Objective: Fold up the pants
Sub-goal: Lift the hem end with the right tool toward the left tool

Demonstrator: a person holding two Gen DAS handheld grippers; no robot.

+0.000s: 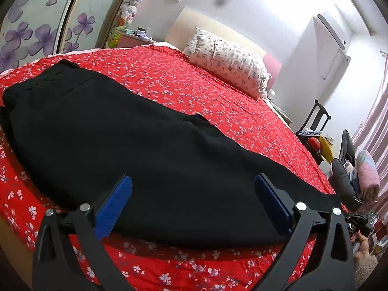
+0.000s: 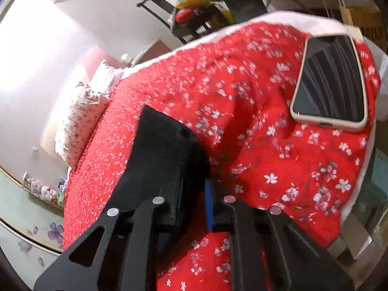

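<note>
The bed (image 1: 218,101), under a red flowered cover, carries the black pants (image 1: 121,145) laid long, waistband toward the far edge and hem at the near edge. The left claw (image 1: 194,206) hovers wide open over the hem end, holding nothing; the right claw (image 2: 194,194) looks closed on a hem corner of the black cloth. To fold well, I judge the left should pinch the other hem corner, then both lift level toward the waistband. Only the right wrist view shows the phone (image 2: 329,80) near the bed's corner; only the left shows the full garment.
</note>
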